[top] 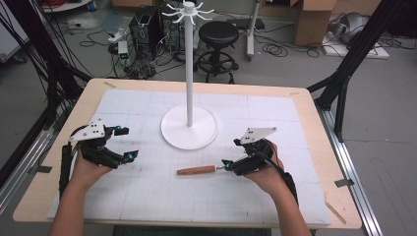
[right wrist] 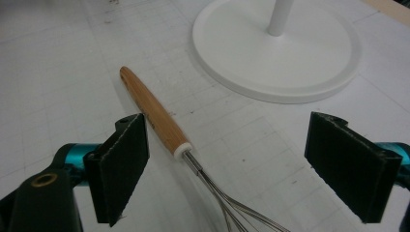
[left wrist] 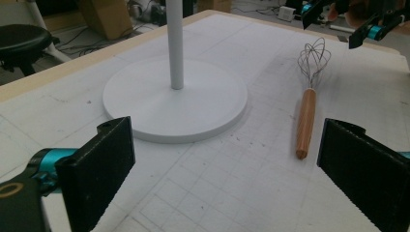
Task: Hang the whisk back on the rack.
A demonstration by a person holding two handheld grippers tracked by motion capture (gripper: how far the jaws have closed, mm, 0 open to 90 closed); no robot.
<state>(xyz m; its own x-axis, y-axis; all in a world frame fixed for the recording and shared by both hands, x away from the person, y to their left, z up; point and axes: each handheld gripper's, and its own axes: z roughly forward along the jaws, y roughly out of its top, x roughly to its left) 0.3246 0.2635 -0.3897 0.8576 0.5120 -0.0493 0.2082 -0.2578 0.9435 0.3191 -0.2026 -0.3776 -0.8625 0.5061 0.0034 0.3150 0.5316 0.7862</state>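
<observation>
High view has the whisk lying flat on the white gridded mat, wire end right at the right gripper, whose jaws gape wide around it. Left gripper sits well apart, also wide, gripping nothing. White rack stand rises just beyond both (black stool behind the table).

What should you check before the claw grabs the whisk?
1. Right claw open: ok, jaws wide apart.
2. Whisk between its jaws: ok, the wooden handle's wire end lies between them.
3. Whisk flat on the table: ok.
4. Left claw out of the way: ok, open and apart from the whisk.
5. Stand clear of the whisk: ok, its base sits beside it, not touching.
6. Hooks on top free: cannot tell, too small.
</observation>
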